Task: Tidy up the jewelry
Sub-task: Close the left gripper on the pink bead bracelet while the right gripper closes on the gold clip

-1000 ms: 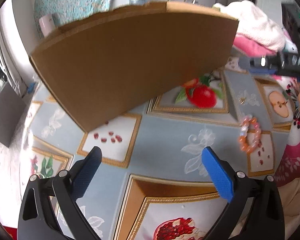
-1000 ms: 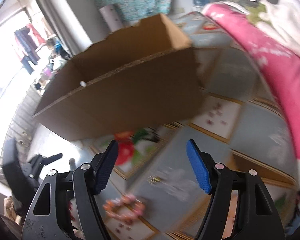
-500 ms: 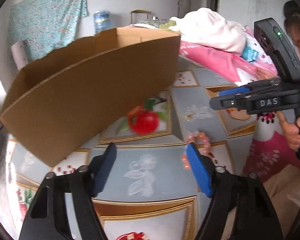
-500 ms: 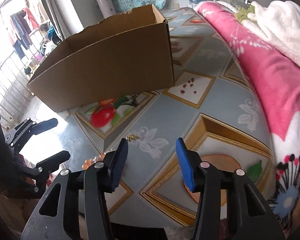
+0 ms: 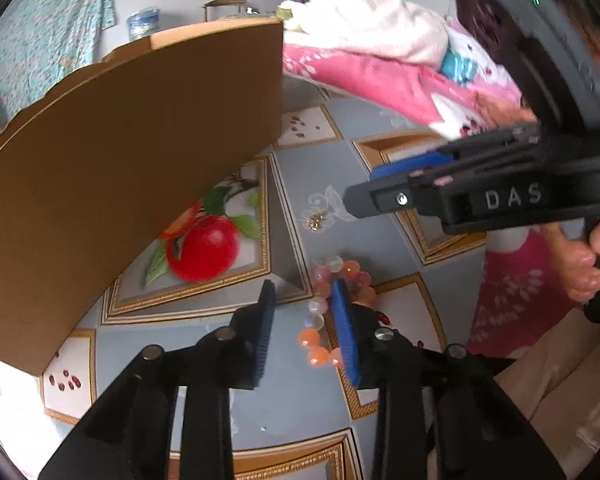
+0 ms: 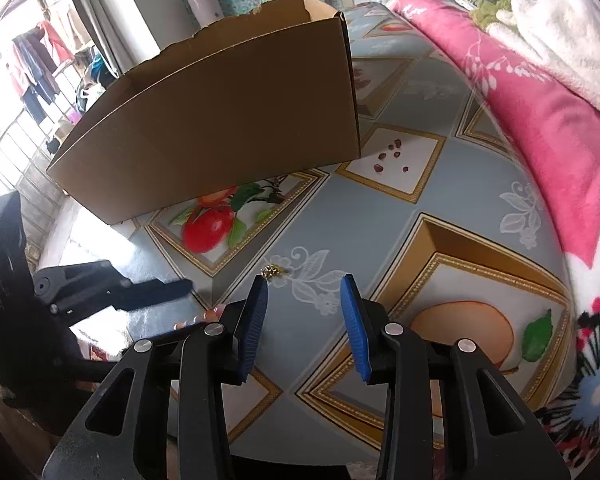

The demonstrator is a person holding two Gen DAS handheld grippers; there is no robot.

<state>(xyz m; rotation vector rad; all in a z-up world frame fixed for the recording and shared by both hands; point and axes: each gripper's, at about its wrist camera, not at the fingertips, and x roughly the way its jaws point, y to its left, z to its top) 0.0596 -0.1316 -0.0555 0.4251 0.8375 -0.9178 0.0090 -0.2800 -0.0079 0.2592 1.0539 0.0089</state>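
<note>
I am holding my left gripper (image 5: 306, 328) low over the patterned bench (image 5: 284, 408), its blue pads standing apart with nothing clamped between them; the bead bracelet (image 5: 332, 312) is lying flat on the bench in front of the cardboard box (image 5: 132, 176), and the right pad of that gripper is covering part of the ring while the pink and orange beads are showing on either side of it; whether the pad is touching the beads I cannot tell; my right gripper (image 6: 304, 320) is also standing apart and holding nothing, and it is pointing toward the small gold piece (image 6: 272, 271), which is lying on a white leaf motif in front of the box, just ahead of its left pad; seen from the left wrist, that gold piece (image 5: 317, 220) is sitting between the box and the bracelet, beside the printed red apple (image 5: 202, 252); the box is standing open-topped on the bench; a pink blanket (image 6: 540, 120) is lying heaped to the right of the box
</note>
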